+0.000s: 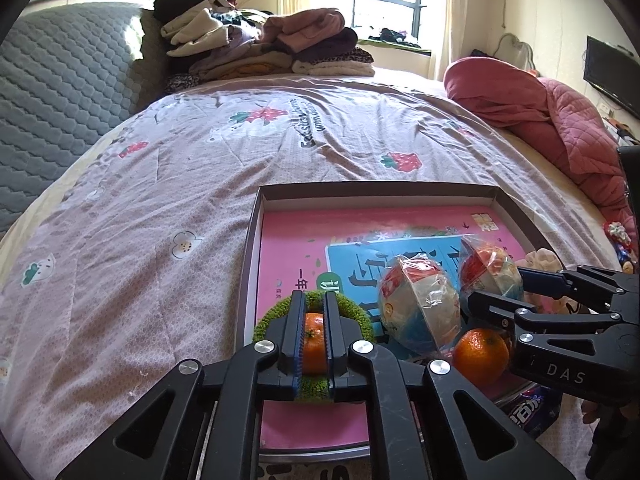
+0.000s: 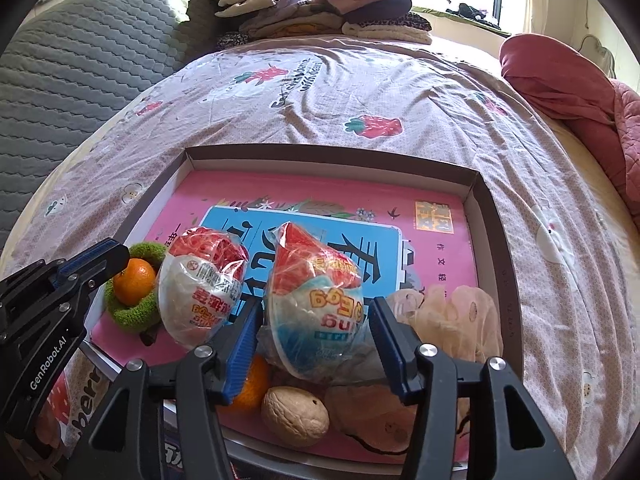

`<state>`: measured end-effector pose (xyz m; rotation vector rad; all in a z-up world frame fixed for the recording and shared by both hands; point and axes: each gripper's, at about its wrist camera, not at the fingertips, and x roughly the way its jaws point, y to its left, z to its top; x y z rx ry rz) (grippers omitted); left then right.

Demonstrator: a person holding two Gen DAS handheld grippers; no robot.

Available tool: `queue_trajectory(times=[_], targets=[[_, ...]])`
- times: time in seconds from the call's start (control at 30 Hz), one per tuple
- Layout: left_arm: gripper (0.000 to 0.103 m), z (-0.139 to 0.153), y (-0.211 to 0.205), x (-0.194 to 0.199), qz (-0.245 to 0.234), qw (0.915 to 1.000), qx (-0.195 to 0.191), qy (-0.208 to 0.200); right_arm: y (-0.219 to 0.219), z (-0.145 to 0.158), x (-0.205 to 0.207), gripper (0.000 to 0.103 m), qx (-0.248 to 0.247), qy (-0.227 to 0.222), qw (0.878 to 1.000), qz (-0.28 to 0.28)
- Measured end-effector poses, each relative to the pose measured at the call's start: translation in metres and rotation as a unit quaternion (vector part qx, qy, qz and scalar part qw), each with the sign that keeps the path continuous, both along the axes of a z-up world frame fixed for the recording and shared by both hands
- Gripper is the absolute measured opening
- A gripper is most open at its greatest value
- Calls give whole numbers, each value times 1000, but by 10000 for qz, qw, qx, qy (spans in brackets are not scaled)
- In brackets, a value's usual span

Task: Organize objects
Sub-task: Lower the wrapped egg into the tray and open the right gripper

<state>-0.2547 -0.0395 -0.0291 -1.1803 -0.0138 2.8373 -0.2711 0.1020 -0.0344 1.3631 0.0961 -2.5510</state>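
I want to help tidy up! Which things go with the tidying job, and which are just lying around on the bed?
For the job:
- cardboard tray
- pink book
- two wrapped toy eggs
- orange in the green scrunchie
- second orange
- walnut

Just lying about:
- pile of clothes
- red quilt
- grey headboard

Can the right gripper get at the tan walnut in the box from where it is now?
Probably not directly: the right gripper straddles a plastic-wrapped egg-shaped toy, and the tan walnut lies nearer the camera, beneath its fingers; it would have to back off first.
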Motion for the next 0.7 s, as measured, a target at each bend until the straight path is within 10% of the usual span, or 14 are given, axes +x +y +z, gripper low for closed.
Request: queue_trajectory(times=[0.7], targets=[[25,17,-1,10,129,9999,-21,33,1,21,13,59,64,217,9997,-40]])
